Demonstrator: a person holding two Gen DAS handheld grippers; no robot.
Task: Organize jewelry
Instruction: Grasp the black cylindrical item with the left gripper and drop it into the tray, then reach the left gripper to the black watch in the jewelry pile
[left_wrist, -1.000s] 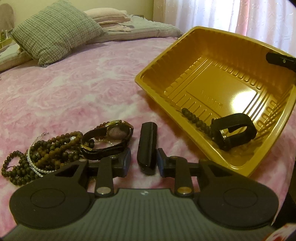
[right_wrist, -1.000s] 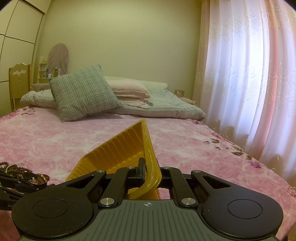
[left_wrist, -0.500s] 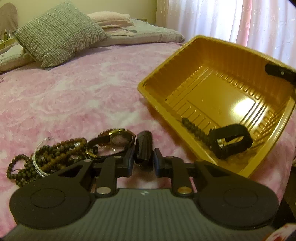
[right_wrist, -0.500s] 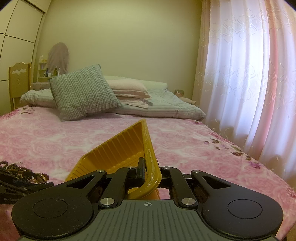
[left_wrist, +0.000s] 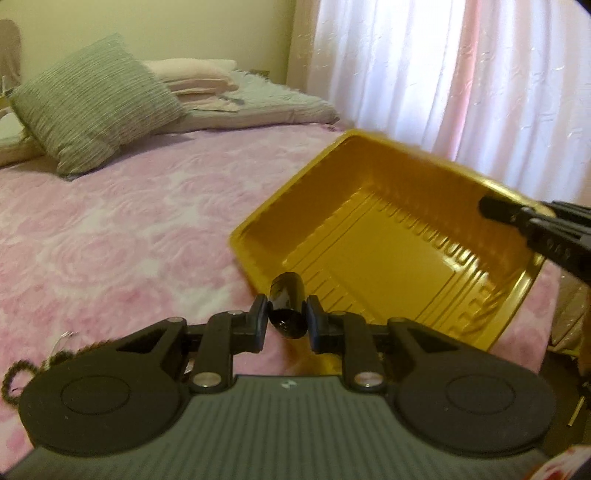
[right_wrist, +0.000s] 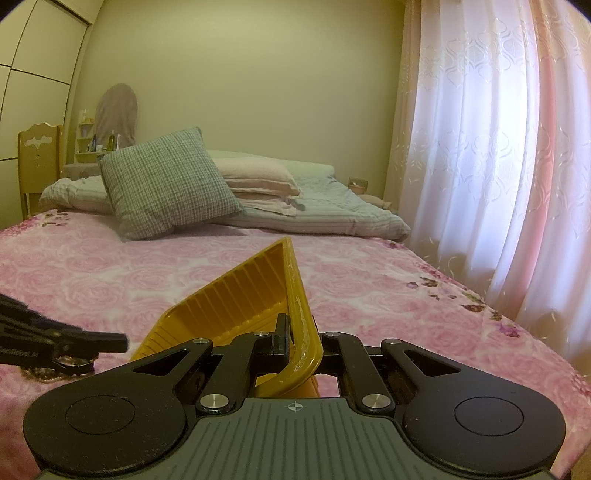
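A: What's the left gripper (left_wrist: 286, 325) got?
B: One small black tube (left_wrist: 287, 310), clamped between its pads and held off the bed (left_wrist: 122, 229), with the yellow tray (left_wrist: 384, 251) at about one o'clock from it.
A: And the right gripper (right_wrist: 304, 349)?
B: Pinched tight on the tray's rim, tipping it up, likely so pieces slide to the low end.
A: What's left?
B: One tangle of brown beads (left_wrist: 22, 373) at eight o'clock; I can't count its strands.

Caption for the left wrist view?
Left gripper holds a black tube near the tilted yellow tray.
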